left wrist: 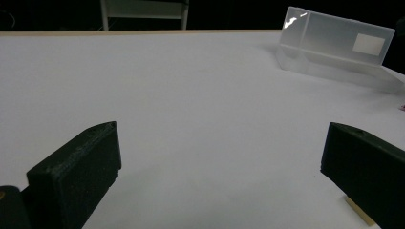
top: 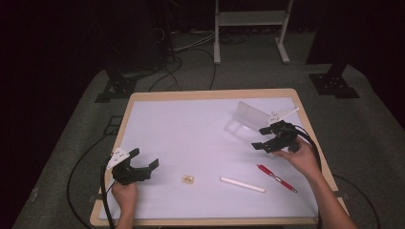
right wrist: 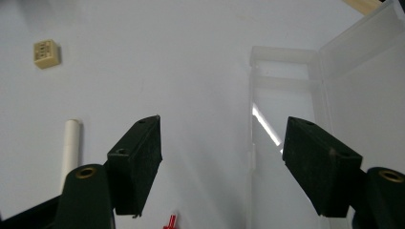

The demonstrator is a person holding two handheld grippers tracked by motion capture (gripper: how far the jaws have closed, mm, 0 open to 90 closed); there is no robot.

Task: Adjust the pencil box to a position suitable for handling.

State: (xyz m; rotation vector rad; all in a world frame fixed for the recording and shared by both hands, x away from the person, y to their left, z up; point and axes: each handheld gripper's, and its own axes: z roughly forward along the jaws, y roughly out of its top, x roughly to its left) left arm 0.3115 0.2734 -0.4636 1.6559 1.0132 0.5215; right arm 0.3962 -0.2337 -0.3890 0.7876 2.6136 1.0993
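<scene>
1. On the far right of the surface [top: 191, 124] stands a clear plastic case [top: 248, 117], its lid tipped up and open, so the tray inside lies ready to take things.
2. The right claw [top: 267, 138] hovers just beside that case with its jaws spread wide and nothing between them; in the right gripper view the near wall of the case [right wrist: 282, 124] lies between the two jaws, which suggests the hand is either steadying the case or is about to.
3. The left claw [top: 143, 164] rests low near the front left corner, also wide open and empty, pointing across the bare middle of the surface toward the case [left wrist: 334, 43].
4. Three loose things lie along the front edge, well apart from the case: a small beige eraser [top: 188, 179], a white stick [top: 242, 184] and a red pen [top: 277, 178].
5. The eraser is nearest the left claw and the pen nearest the right hand, so I judge each hand is placed to fetch its own piece.
6. Nothing has been put in the case yet, as far as can be seen.
</scene>
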